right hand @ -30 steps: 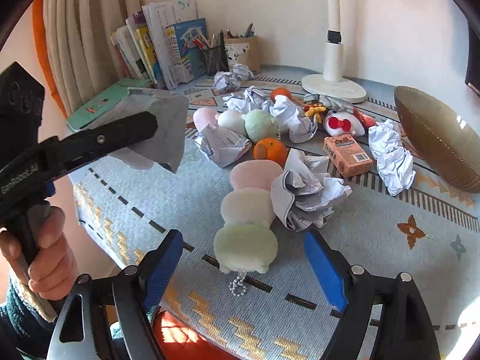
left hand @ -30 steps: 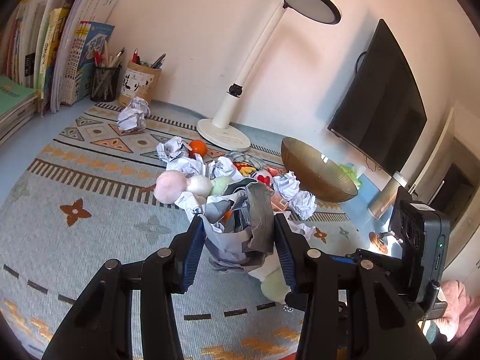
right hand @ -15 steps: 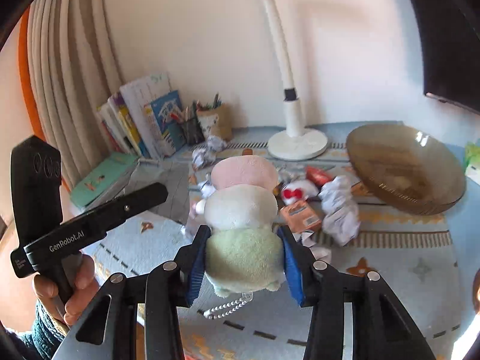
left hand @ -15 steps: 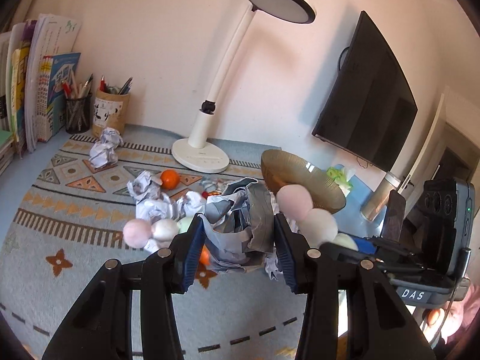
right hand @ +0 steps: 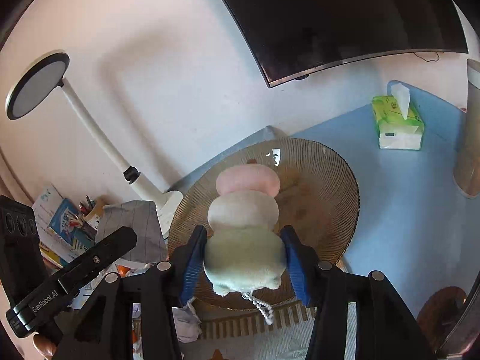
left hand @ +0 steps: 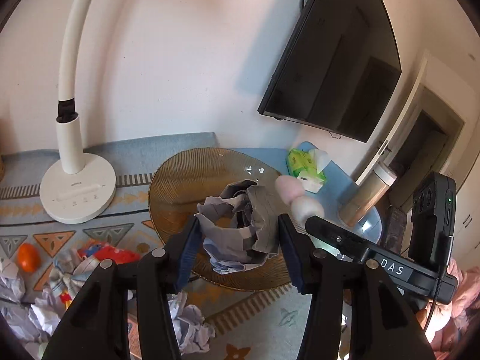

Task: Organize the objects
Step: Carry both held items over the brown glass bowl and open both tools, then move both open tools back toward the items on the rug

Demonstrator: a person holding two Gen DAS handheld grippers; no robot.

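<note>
My left gripper (left hand: 237, 240) holds a grey crumpled paper ball (left hand: 240, 225) in the air over the amber glass bowl (left hand: 186, 174). Its jaws are opening, and the paper still spans the gap between both pads. My right gripper (right hand: 244, 252) carries a plush toy (right hand: 246, 210) made of pink, white and green lumps. It grips the green lump over the same bowl (right hand: 324, 186). Those jaws are also opening, with the plush still touching both pads. In the left wrist view the plush (left hand: 300, 201) hangs just right of the paper.
A white desk lamp (left hand: 78, 192) stands left of the bowl on the patterned mat. A green tissue pack (left hand: 303, 165) and a bottle (left hand: 369, 198) sit behind it on the right. An orange (left hand: 28, 256), toys and crumpled papers (left hand: 192, 327) litter the near left. A TV (left hand: 336, 60) hangs on the wall.
Both grippers swung right from the clutter to above the bowl. The right one closed on the plush and lifted it; the left one carried the paper ball along.
</note>
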